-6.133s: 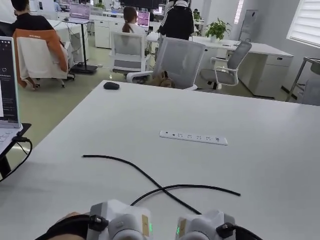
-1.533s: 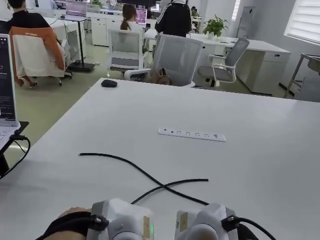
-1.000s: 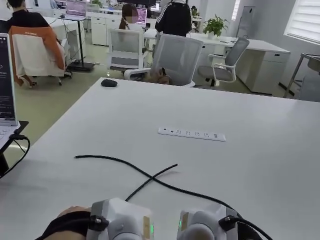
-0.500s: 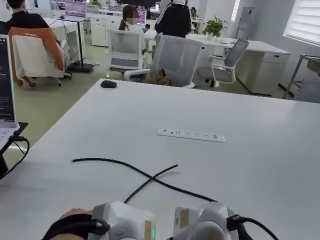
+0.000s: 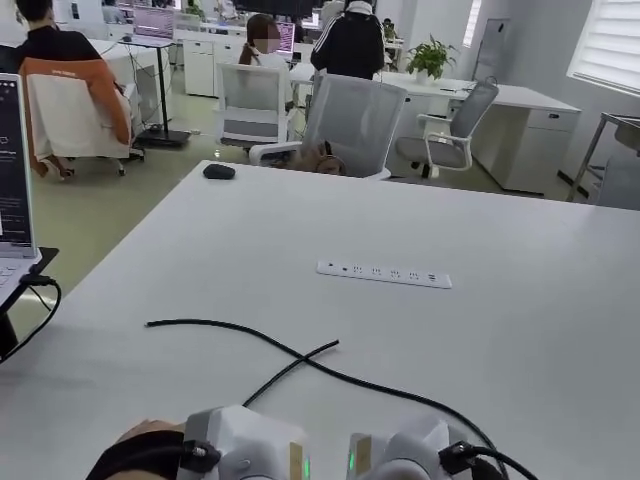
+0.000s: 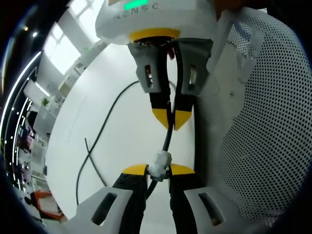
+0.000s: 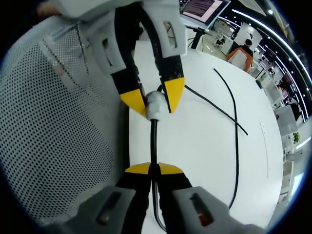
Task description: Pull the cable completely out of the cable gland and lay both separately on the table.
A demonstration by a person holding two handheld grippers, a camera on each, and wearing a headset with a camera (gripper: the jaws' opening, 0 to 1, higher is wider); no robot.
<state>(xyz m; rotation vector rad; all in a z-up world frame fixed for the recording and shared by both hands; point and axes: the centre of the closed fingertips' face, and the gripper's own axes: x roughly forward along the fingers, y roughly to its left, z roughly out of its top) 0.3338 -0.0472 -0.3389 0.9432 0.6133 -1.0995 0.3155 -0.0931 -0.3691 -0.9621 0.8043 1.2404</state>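
Firmly pinched the small, rigid white cable gland (image 6: 158, 163) between the closed jaws of the left gripper (image 6: 158, 170), clamped the thin, limp black cable (image 7: 153, 141) in the right gripper (image 7: 153, 169) just ahead, long axis straight from tips to tips, and judged that short stretch beside the gland the surest hold.

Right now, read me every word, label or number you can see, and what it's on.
"NSC", on the white housing of the right gripper; the letters around it are blurred.
Laptop screen: lines of text, too small to read.
Power strip: markings too small to read.
Background monitors: blurred.
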